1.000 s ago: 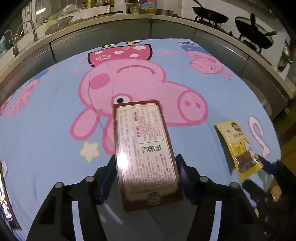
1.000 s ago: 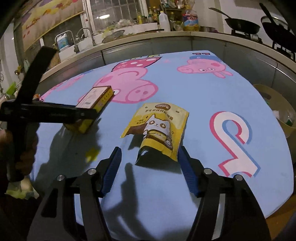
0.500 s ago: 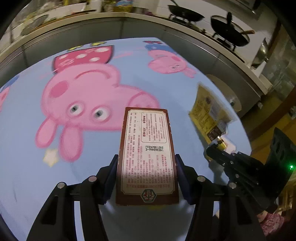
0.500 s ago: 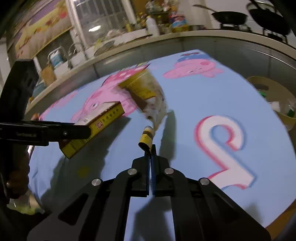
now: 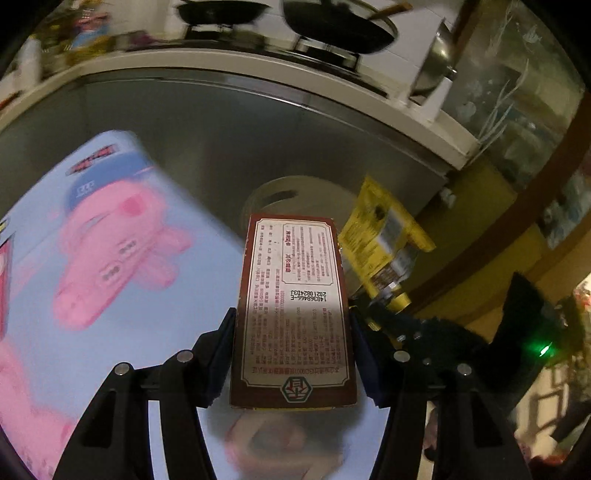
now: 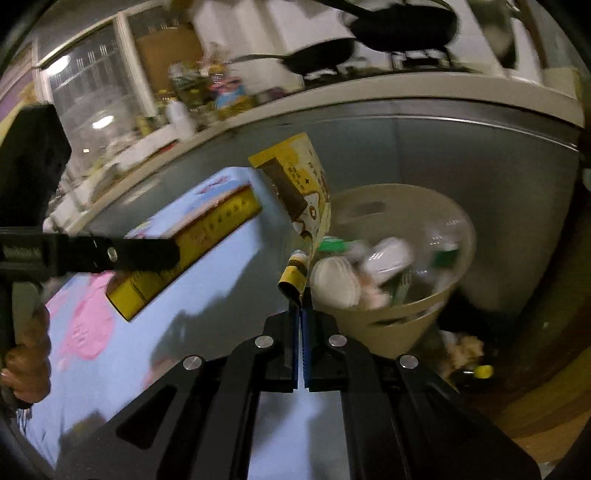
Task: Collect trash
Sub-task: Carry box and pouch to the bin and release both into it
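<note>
While both loads hang short of bin (image 6: 391,332) — right tool (image 6: 300,314) pinching pouch (image 6: 295,188), left tool (image 5: 291,354) clamping box (image 5: 291,314) — carry fully over rim before release.

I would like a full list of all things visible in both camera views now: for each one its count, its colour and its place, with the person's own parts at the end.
box: 1, dark red face, yellow sides, held in the left tool above the table edge
pouch: 1, yellow, hanging from the right tool, near the bin
bin: 1, beige, on the floor beside the table, holding white and green trash
tablecloth: 1, light blue with pink pigs, on the table
pans: 2, black, on the stove behind
bottles: several, mixed colours, blurred, on the counter
left tool: 1, black with blue pads, shut on the box
right tool: 1, black, shut on the pouch
hand: 1, on the left tool's handle
</note>
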The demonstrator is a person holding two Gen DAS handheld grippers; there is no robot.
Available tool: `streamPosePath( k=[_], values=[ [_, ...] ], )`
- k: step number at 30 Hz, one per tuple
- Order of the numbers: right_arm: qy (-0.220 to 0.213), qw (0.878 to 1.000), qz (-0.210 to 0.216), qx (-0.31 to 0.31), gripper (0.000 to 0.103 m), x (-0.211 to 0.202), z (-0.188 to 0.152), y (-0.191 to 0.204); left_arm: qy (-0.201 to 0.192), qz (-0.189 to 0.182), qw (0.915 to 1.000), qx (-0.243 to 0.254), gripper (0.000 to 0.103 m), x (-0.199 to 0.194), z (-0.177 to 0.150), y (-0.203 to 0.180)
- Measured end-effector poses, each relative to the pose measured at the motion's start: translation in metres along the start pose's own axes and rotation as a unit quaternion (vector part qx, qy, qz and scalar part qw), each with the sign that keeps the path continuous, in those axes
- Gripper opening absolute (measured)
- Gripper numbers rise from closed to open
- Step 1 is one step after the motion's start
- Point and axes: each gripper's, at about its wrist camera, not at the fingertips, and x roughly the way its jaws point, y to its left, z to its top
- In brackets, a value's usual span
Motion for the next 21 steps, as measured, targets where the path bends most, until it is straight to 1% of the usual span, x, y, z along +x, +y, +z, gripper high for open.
streamPosePath(
  k=[2, 5, 7, 8, 9, 10, 11, 12, 13, 15, 19, 21],
  values=[
    [0.004, 1.0, -0.015, 0.019, 0.001, 0.01, 0.01, -0.027, 0.012, -0.015, 0.9998, 0.009, 0.059, 0.025, 0.021, -0.013],
    [0.008, 0.999, -0.028, 0.029, 0.002, 0.019, 0.013, -0.053, 0.022, -0.017, 0.9994, 0.021, 0.059, 0.058, 0.043, -0.026],
    [0.019, 0.999, -0.027, 0.033, 0.004, 0.035, 0.02, -0.066, 0.02, -0.014, 0.9993, 0.027, 0.06, 0.077, 0.056, -0.032],
    [0.026, 0.999, -0.023, 0.034, 0.006, 0.042, 0.022, -0.069, 0.019, -0.011, 0.9993, 0.03, 0.073, 0.085, 0.06, -0.033],
    [0.033, 0.999, -0.022, 0.035, 0.013, 0.049, 0.024, -0.071, 0.019, -0.005, 0.9993, 0.031, 0.088, 0.092, 0.063, -0.035],
    [0.037, 0.998, -0.025, 0.036, 0.018, 0.055, 0.026, -0.073, 0.014, 0.008, 0.9994, 0.031, 0.088, 0.096, 0.066, -0.034],
    [0.036, 0.998, -0.025, 0.035, 0.033, 0.057, 0.025, -0.072, 0.012, 0.015, 0.9993, 0.032, 0.087, 0.097, 0.066, -0.032],
    [0.034, 0.998, -0.028, 0.033, 0.046, 0.058, 0.022, -0.071, 0.014, 0.018, 0.9993, 0.032, 0.086, 0.098, 0.068, -0.03],
    [0.03, 0.999, -0.031, 0.032, 0.049, 0.058, 0.022, -0.07, 0.015, 0.021, 0.9994, 0.024, 0.086, 0.097, 0.067, -0.026],
    [0.022, 0.999, -0.028, 0.036, 0.05, 0.053, 0.02, -0.069, 0.007, 0.021, 0.9997, 0.011, 0.086, 0.087, 0.065, -0.019],
    [0.007, 0.999, -0.018, 0.051, 0.05, 0.035, 0.012, -0.063, -0.026, 0.027, 0.9993, -0.004, 0.086, 0.054, 0.054, -0.006],
    [0.002, 0.998, -0.014, 0.061, 0.051, 0.022, 0.005, -0.059, -0.041, 0.037, 0.9984, -0.009, 0.086, 0.035, 0.045, -0.001]
  ],
)
